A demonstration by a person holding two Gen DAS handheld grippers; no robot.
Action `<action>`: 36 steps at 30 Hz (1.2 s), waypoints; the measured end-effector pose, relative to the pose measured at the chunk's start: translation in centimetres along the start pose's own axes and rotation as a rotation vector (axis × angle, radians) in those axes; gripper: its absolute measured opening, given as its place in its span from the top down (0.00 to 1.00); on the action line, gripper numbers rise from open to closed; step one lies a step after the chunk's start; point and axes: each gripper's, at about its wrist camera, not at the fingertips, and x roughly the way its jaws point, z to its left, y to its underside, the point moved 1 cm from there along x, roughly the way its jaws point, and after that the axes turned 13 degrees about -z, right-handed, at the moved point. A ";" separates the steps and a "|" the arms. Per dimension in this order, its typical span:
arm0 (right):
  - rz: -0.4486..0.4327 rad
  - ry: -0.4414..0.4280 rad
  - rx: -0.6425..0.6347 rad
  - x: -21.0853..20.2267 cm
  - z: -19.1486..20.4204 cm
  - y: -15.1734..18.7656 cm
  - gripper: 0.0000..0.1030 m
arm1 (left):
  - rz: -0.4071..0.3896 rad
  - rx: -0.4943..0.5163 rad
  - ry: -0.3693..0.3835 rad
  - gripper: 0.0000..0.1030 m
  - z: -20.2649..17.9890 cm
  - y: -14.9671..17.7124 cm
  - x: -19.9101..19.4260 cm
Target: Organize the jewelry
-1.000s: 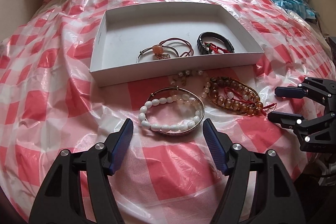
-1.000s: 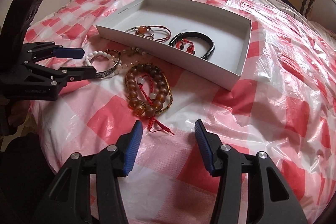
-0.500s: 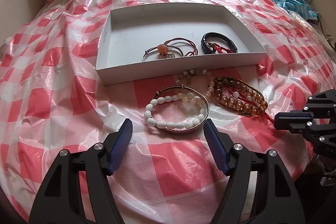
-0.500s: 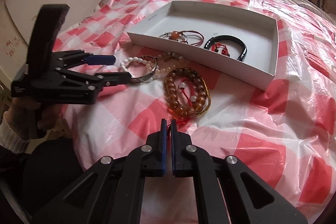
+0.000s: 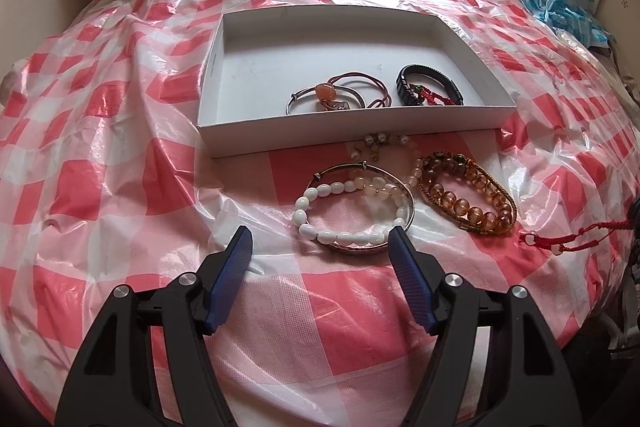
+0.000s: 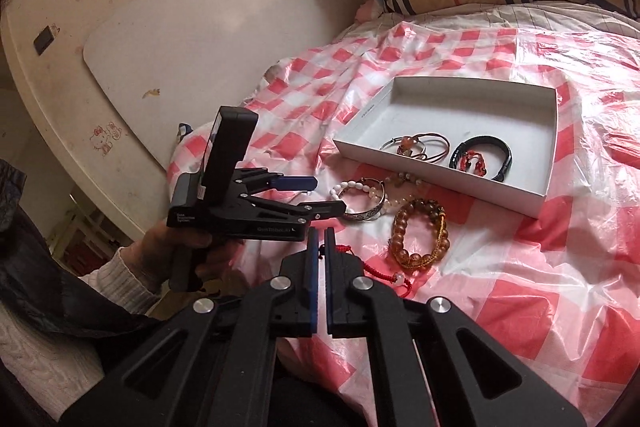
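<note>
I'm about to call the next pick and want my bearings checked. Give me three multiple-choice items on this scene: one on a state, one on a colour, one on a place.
1. What is the right gripper doing?
A. shut on a red cord
B. open and empty
C. shut on a white bracelet

2. What colour is the bead bracelet nearest the left gripper?
A. amber
B. white
C. black

3. Where is the black bracelet?
A. in the right gripper
B. in the white box
C. in the left gripper

Answers:
1. A: its blue pads meet with the cord pinched between them.
2. B: its oval beads are white, just ahead of the open fingers.
3. B: it lies on the box floor near the right end.
</note>
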 end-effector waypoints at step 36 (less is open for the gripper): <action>-0.036 0.093 0.057 -5.1 -0.6 2.1 0.97 | 0.093 0.129 0.213 0.96 -11.3 -3.2 4.9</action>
